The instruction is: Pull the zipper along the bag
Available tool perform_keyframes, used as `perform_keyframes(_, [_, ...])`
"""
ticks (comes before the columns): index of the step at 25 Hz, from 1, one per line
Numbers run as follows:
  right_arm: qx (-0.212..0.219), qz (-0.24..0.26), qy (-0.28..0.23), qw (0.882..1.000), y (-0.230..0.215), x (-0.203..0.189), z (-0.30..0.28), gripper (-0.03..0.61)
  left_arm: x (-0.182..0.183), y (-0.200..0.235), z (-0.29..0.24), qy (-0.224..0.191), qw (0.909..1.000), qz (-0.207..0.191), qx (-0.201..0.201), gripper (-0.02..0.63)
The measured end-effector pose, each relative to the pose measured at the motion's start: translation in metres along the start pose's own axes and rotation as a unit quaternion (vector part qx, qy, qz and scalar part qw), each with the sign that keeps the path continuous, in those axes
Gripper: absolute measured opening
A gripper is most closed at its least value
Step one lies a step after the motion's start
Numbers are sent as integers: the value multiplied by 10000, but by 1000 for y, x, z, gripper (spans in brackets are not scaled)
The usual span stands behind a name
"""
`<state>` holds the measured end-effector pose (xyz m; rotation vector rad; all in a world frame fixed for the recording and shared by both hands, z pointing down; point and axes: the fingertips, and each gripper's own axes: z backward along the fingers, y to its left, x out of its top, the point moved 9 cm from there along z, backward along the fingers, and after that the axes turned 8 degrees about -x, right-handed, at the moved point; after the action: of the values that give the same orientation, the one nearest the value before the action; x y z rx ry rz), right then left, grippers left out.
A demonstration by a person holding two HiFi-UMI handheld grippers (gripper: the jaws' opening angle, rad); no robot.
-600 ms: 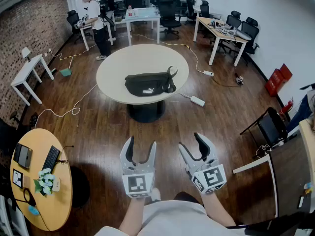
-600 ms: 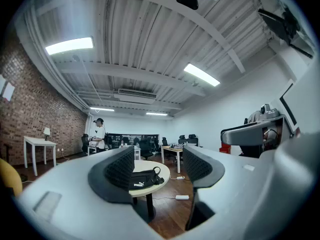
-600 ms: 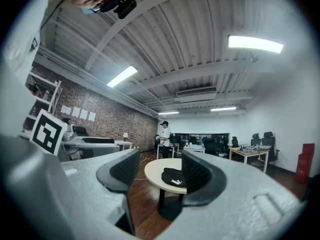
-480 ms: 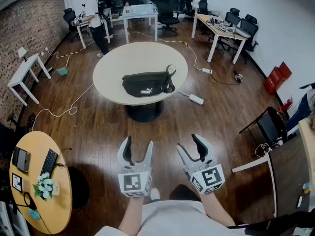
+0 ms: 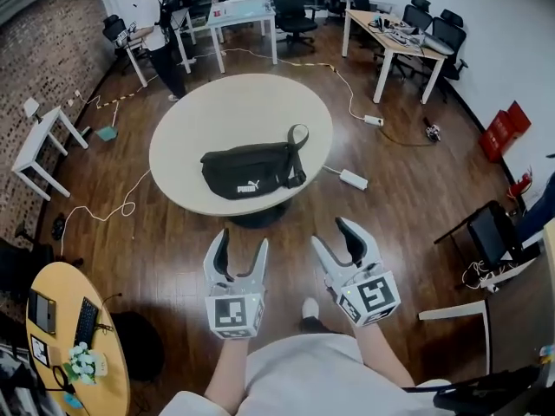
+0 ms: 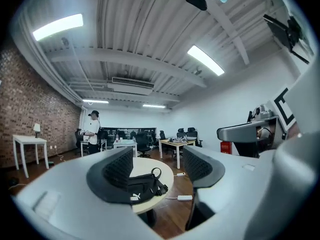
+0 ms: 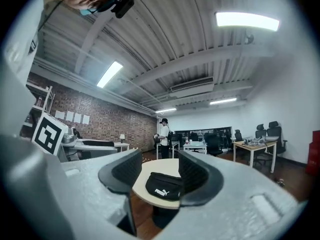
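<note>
Lying on the round bench (image 5: pixel 186 133), well ahead of both grippers, the bag (image 5: pixel 250 170) shows nothing of its inside, and its zipper is too small to make out. It is black, soft and long, with a white logo (image 5: pixel 248 187) on the side facing the grippers and a strap (image 5: pixel 298 139) looped up at the end nearer the right gripper's side. The left gripper (image 5: pixel 242 241) has its jaws wide apart with nothing between them. Just beside it, the right gripper (image 5: pixel 334 235) also has its jaws apart and holds nothing. Both are held out level over the wood floor (image 5: pixel 165 241), jaws pointing toward the bench, well short of its edge.
</note>
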<state>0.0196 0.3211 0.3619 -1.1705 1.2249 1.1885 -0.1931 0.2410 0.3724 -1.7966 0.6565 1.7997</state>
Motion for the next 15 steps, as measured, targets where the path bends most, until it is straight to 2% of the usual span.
perform_keyframes(6, [469,-151,123,9987,-61,-12,-83,216,-4,15,-83,157,9994,-142,256,319])
perform_keyframes(10, [529,-395,468,9967,-80,-35,-122,216,-21,31,-124,461,9986,28,269,319])
perform_keyframes(15, [405,-385,623,9965,-97,-57,-194,208,-37,79,-187,481,9987,-62,150,319])
